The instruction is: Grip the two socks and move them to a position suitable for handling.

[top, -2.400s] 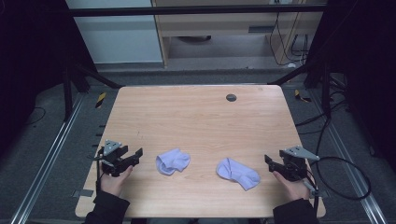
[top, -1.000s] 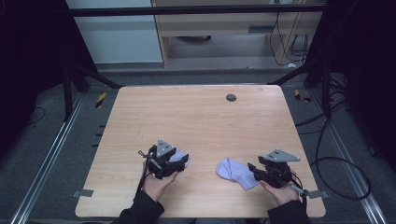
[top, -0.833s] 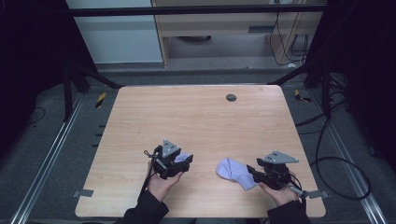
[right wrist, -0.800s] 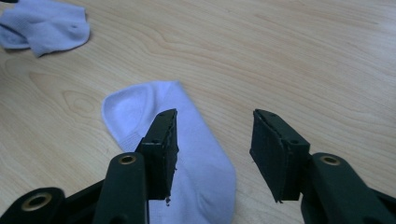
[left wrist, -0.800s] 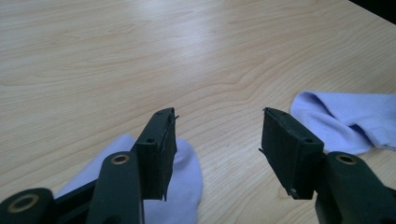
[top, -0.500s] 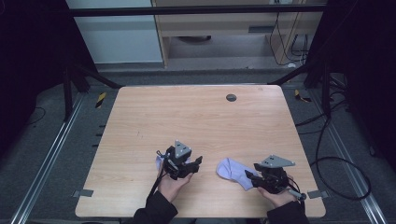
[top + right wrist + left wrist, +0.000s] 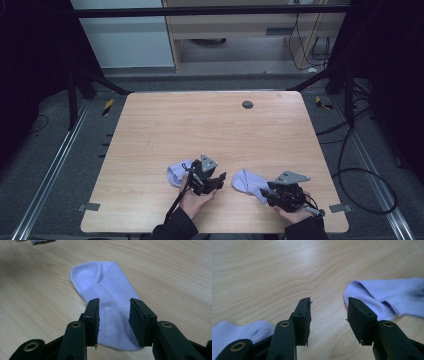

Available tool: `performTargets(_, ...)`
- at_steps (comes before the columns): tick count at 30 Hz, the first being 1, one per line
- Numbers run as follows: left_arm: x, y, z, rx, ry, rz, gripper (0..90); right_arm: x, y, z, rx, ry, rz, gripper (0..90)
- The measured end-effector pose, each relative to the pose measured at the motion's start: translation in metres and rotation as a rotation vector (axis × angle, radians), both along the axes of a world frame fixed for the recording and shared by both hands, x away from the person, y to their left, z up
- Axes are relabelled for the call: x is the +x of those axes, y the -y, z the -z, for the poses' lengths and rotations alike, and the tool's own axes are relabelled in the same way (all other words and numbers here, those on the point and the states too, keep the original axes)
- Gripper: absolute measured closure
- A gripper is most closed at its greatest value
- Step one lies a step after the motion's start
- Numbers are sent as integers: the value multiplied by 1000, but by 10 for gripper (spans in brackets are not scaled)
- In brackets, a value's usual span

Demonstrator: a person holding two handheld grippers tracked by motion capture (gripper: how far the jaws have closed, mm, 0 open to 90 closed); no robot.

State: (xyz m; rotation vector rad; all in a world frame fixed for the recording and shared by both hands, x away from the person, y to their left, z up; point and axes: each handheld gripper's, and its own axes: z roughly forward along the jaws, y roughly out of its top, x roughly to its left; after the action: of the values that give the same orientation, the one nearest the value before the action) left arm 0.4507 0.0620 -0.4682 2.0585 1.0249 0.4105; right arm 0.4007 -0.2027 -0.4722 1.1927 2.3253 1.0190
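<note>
Near the desk (image 7: 150,130) front edge, the right tool (image 7: 280,191) hovered with jaws apart over the 5 o'clock sock (image 7: 250,182). Toward 7 o'clock, the left tool (image 7: 212,181), also gaping, had slid inward past its own sock (image 7: 176,172). Likely a pairing was beginning.

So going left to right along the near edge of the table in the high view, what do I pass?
Crumpled pale lilac sock → left gripper with its grey three-cornered plate, black jaws apart → second pale lilac sock lying flat → right gripper, jaws apart at that sock's near end.
</note>
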Motion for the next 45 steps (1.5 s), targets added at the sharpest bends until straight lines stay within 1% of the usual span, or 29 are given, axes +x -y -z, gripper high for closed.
performTargets(1,0,2,1,5,-2,5,534,-1,-1,0,-2,-10,-3,615)
performTargets(4,0,9,4,8,-10,13,541,-3,-2,3,-9,-12,-19,627)
performTargets(8,0,17,8,13,-17,23,560,-5,-3,6,-11,-28,-24,638)
performTargets(11,1,25,11,27,-24,35,577,-6,-4,8,-17,-36,-37,646)
performTargets(15,3,31,14,36,-24,40,589,-6,-6,11,-26,-50,-48,651)
performTargets(19,5,35,18,42,-39,40,602,-5,-8,14,-38,-63,-55,654)
performTargets(20,5,36,20,50,-43,40,607,-5,-8,15,-36,-67,-56,654)
performTargets(25,5,42,25,53,-56,48,644,-4,-9,16,-45,-72,-62,666)
performTargets(27,5,43,27,63,-60,47,657,-4,-9,18,-47,-77,-65,673)
performTargets(28,5,44,27,67,-61,47,665,-3,-9,19,-55,-79,-67,679)
performTargets(31,5,44,28,70,-64,42,699,-4,-11,20,-63,-84,-69,701)
performTargets(35,5,45,28,64,-74,38,761,-3,-11,20,-71,-83,-67,755)
performTargets(40,5,45,28,55,-82,36,831,-3,-13,19,-96,-81,-59,823)
performTargets(43,5,44,29,52,-80,40,863,-3,-13,18,-93,-83,-66,837)
performTargets(45,6,44,29,47,-82,41,874,-3,-13,16,-70,-77,-66,838)
